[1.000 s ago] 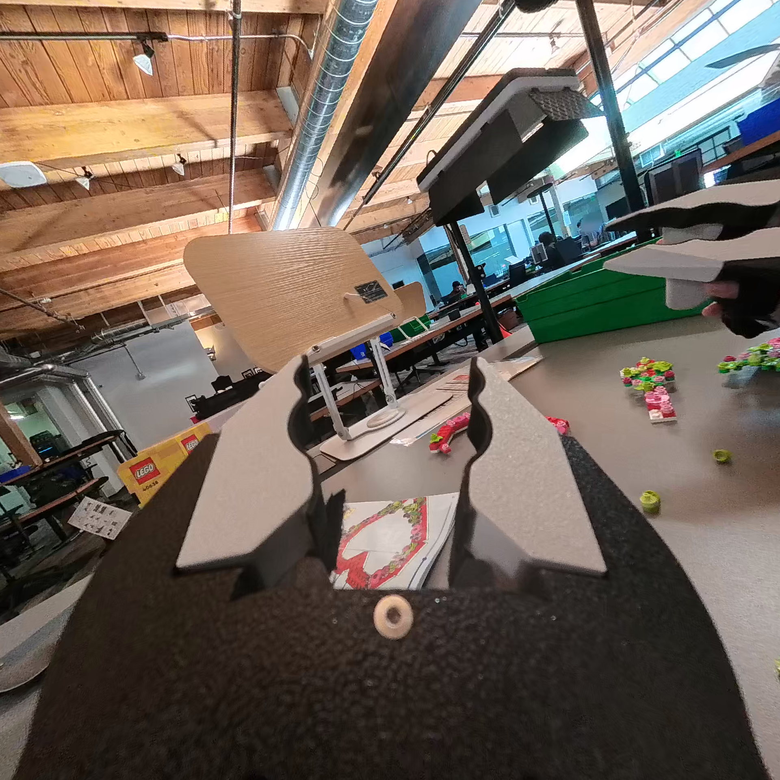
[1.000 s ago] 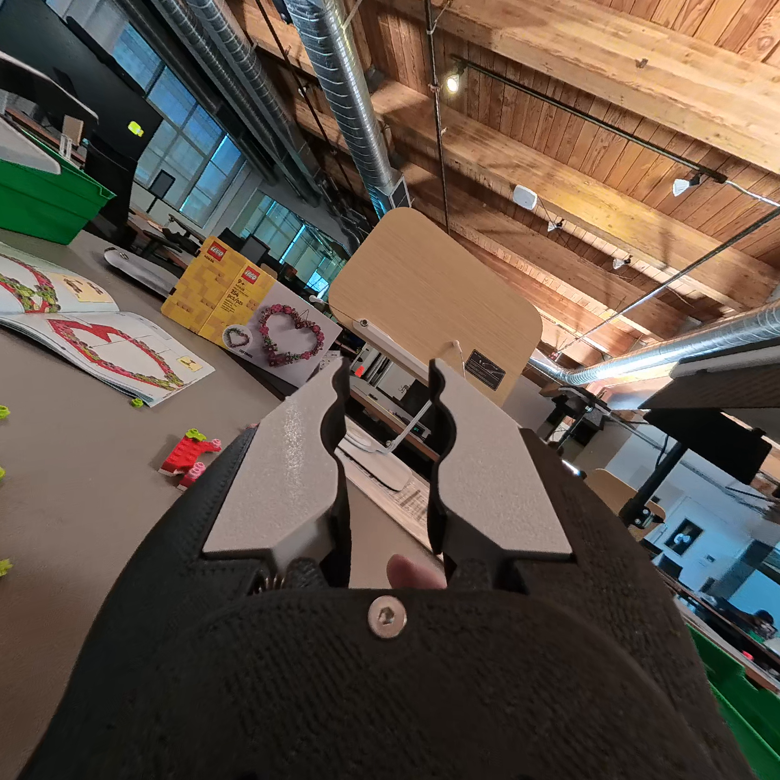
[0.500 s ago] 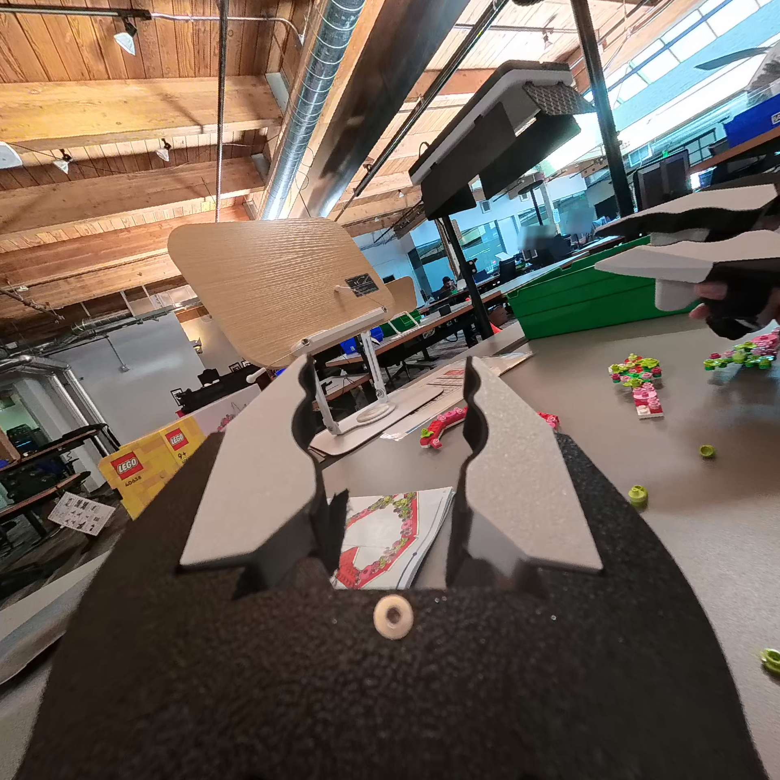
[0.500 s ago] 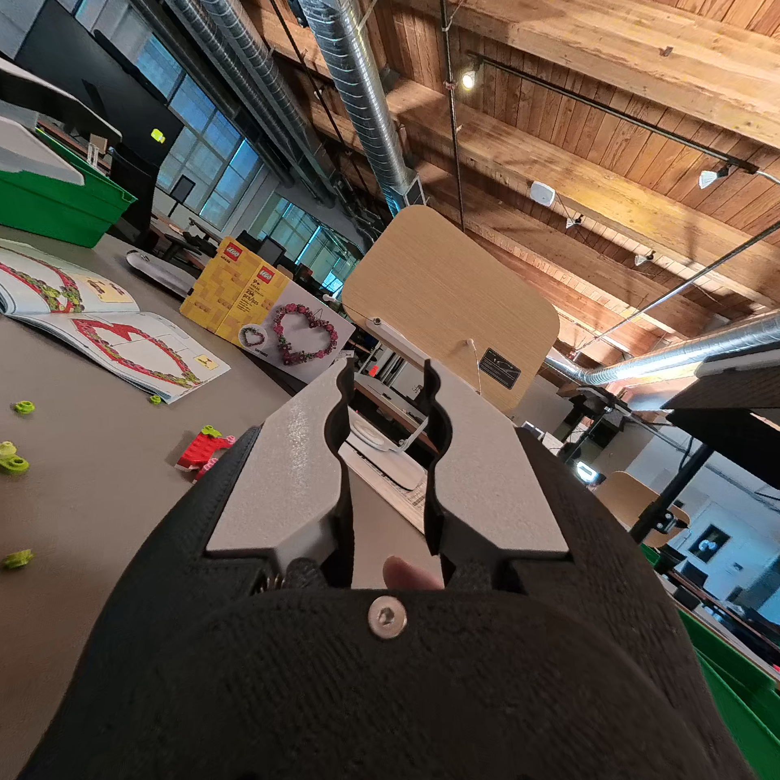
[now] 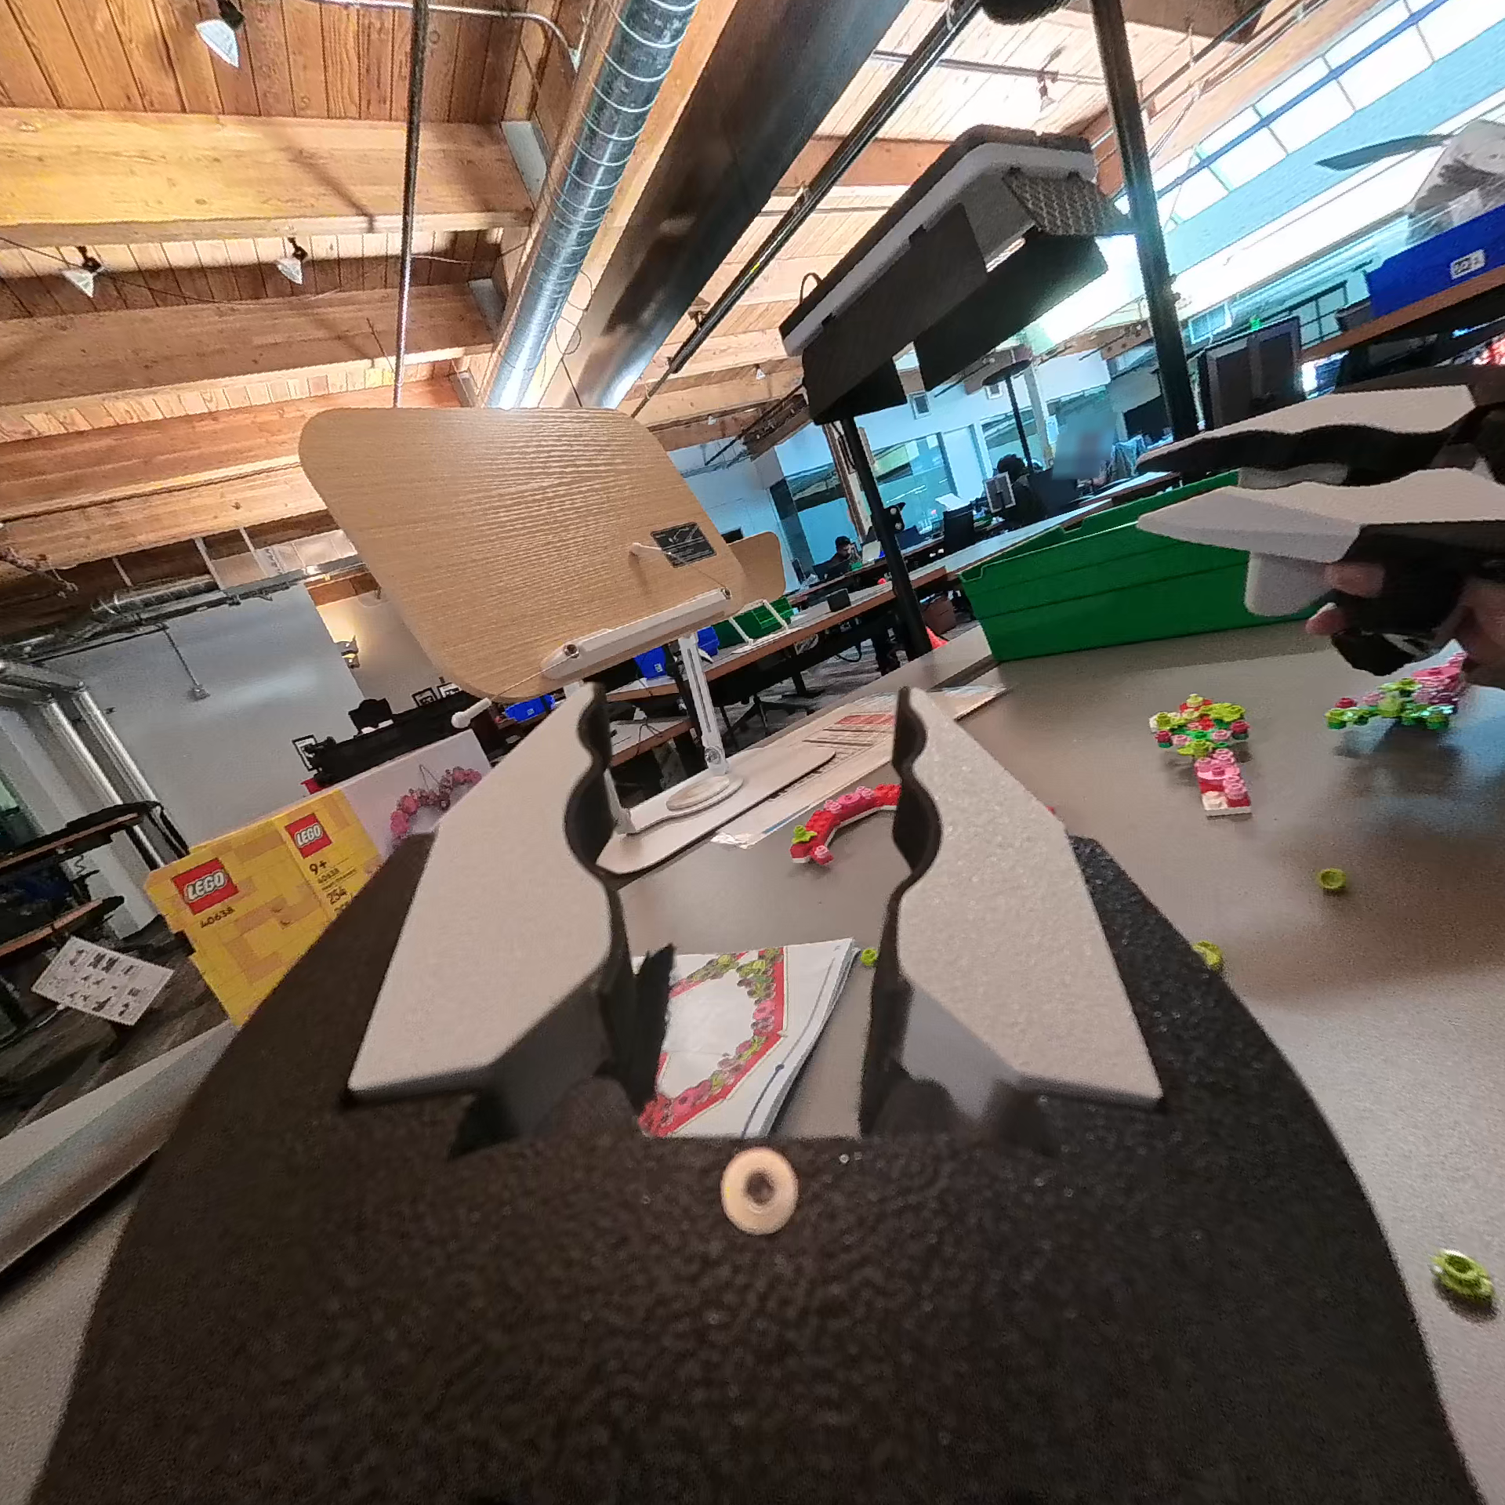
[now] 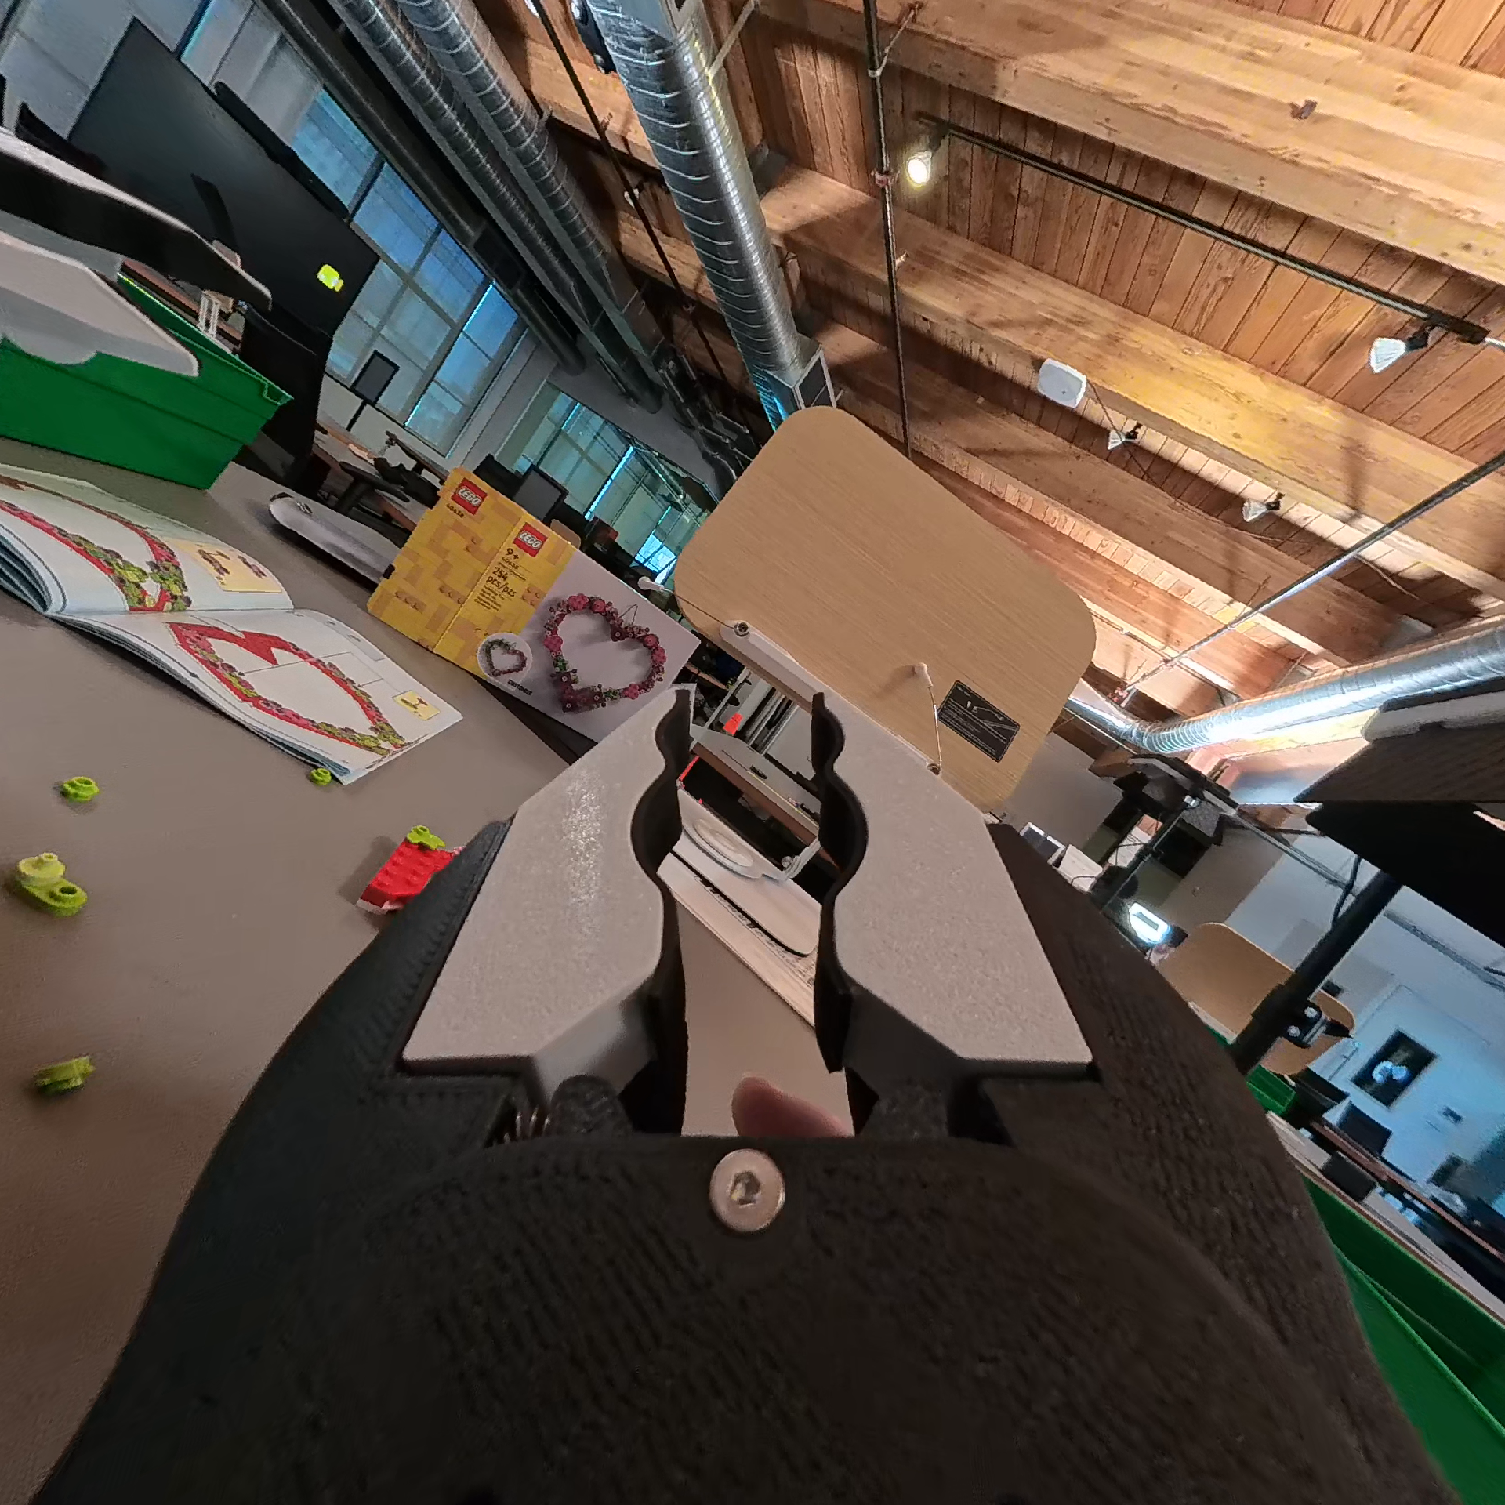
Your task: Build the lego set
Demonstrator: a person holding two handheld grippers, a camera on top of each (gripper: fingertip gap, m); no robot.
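Both grippers hang above the grey table (image 5: 1344, 1018) with nothing in them. The left gripper (image 5: 745, 717) has its fingers spread wide, and through the gap I see the open instruction booklet (image 5: 733, 1034) lying flat. The right gripper (image 6: 745, 721) shows a narrower gap between its fingers, parted and empty.

The lego pieces are scattered. In the left wrist view a curved red segment (image 5: 843, 818) lies at about 1 o'clock from the left gripper, a pink and green flower cluster (image 5: 1205, 745) at 2 o'clock, and another green and pink section (image 5: 1397, 704) sits just under the right gripper. Small lime-green studs (image 5: 1332, 879) dot the table. The yellow set box (image 6: 521, 603) stands at 11 o'clock in the right wrist view, near a wooden book stand (image 6: 879, 586).

I judge these pieces light, rigid and slick; the studs would skate away if nudged. The built segments look prone to snapping apart, so pinching across the flat sides of the red base seems safest
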